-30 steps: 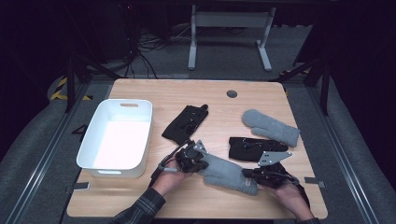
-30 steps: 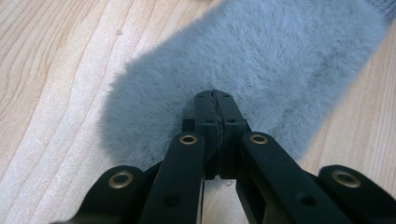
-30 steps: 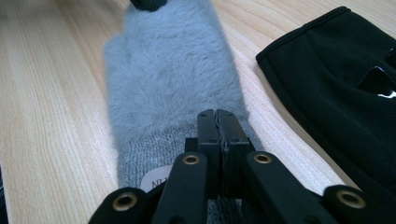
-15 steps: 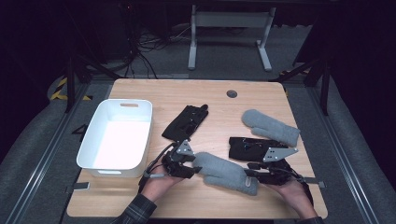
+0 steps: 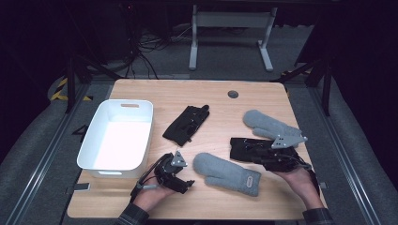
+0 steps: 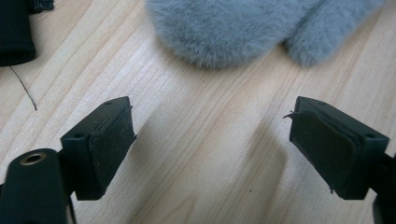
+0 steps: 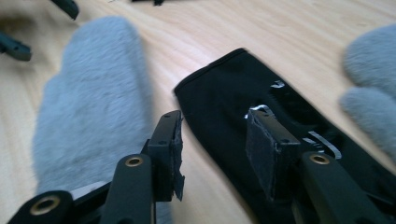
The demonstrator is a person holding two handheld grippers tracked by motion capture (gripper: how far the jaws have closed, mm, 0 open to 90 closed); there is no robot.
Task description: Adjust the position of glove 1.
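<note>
A grey mitten point(image 5: 227, 172) lies flat near the table's front edge. My left gripper point(image 5: 187, 183) sits just to its left. Its jaws have just been opening and stand open over bare wood point(image 6: 210, 144), with the mitten's rounded end point(image 6: 233, 28) ahead of them. My right gripper point(image 5: 263, 157) is right of the mitten, over a black glove point(image 5: 244, 146). Its jaws have also just been opening point(image 7: 215, 144). They hang open above the black glove's cuff edge point(image 7: 224, 93) without pressing on it, and the grey mitten point(image 7: 88, 107) lies to their left.
A white bin point(image 5: 94, 145) stands at the left. A second black glove point(image 5: 187, 124) lies in the middle, and a second grey mitten point(image 5: 270, 125) at the right behind my right gripper. The table's front edge is close to both hands.
Both grippers have opened and drawn off the grey mitten. The left moved back to the left, and the right went up and away onto the black glove. The mitten now lies loose.
</note>
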